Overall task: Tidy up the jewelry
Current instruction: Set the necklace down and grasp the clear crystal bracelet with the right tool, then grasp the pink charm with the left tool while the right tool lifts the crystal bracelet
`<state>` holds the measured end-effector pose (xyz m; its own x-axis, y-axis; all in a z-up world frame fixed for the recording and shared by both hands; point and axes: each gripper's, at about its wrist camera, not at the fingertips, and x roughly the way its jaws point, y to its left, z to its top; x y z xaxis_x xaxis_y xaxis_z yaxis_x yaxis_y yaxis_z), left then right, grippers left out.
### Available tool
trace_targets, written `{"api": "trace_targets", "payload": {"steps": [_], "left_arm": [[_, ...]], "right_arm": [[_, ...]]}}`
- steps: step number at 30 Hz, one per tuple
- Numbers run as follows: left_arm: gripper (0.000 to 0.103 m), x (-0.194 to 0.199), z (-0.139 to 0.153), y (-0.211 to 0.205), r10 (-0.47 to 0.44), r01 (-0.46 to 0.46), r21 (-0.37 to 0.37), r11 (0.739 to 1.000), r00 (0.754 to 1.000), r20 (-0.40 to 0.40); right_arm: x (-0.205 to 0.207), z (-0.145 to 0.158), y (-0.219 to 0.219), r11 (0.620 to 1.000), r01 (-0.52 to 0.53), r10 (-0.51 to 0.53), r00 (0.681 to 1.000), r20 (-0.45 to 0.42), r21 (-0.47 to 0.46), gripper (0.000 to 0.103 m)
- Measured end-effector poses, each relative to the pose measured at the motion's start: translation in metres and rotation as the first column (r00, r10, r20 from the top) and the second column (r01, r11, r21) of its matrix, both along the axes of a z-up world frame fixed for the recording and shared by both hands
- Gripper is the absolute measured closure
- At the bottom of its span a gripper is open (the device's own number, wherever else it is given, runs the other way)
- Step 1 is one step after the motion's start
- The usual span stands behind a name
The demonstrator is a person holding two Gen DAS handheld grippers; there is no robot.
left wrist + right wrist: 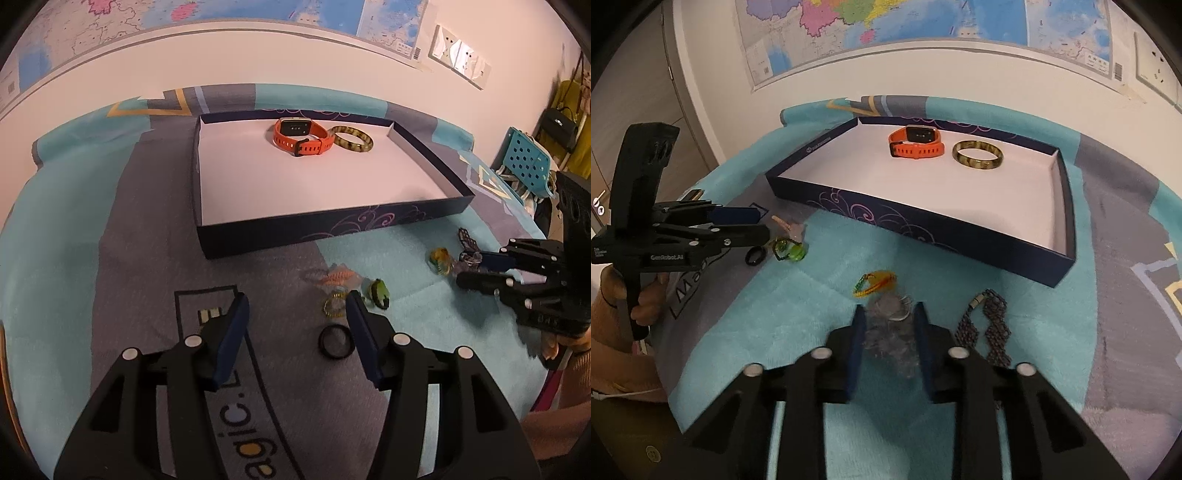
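A dark blue box (280, 236) (923, 229) with a white floor holds an orange watch (301, 137) (916, 143) and a mottled bangle (352, 138) (977, 155). On the blanket lie a black ring (335, 342) (755, 255), a gold bead ring (334, 304), a green piece (379, 292) (788, 251), an orange piece (336, 277), a yellow piece (440, 259) (873, 282) and a dark chain (986, 332). My left gripper (295, 306) (762, 223) is open beside the black ring. My right gripper (888, 317) (461, 267) is open around a clear bagged piece (890, 328).
A teal and grey blanket (110, 258) (1108, 332) covers the table. The wall with maps (886, 29) stands just behind the box. A blue perforated chair (528, 160) is at the far right in the left wrist view.
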<state>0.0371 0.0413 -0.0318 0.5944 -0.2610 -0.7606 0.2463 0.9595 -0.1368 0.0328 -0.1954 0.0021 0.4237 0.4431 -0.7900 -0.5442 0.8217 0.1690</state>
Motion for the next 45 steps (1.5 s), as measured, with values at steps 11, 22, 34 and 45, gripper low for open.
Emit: {"api": "trace_targets", "payload": {"steps": [11,22,34,45], "left_arm": [[0.042,-0.011,0.002,-0.011,-0.078,0.078,0.024,0.997,0.997,0.014],[0.060,0.017,0.000,-0.012,-0.074,0.074,-0.030,0.997,0.997,0.000],[0.086,0.017,0.002,-0.019,-0.123,0.124,-0.064,0.990,0.992,0.009],[0.087,0.014,0.021,-0.007,-0.095,0.100,-0.117,0.988,0.995,0.042]], "right_arm": [[-0.004,0.009,-0.027,0.990,0.077,-0.074,0.997,-0.031,0.118,0.095],[-0.002,0.017,-0.035,0.979,0.109,-0.106,0.994,-0.023,0.173,0.095],[0.007,0.026,-0.039,0.968,0.126,-0.126,0.992,-0.014,0.215,0.095],[0.011,0.031,-0.043,0.964,0.137,-0.141,0.990,-0.001,0.229,0.095]]}}
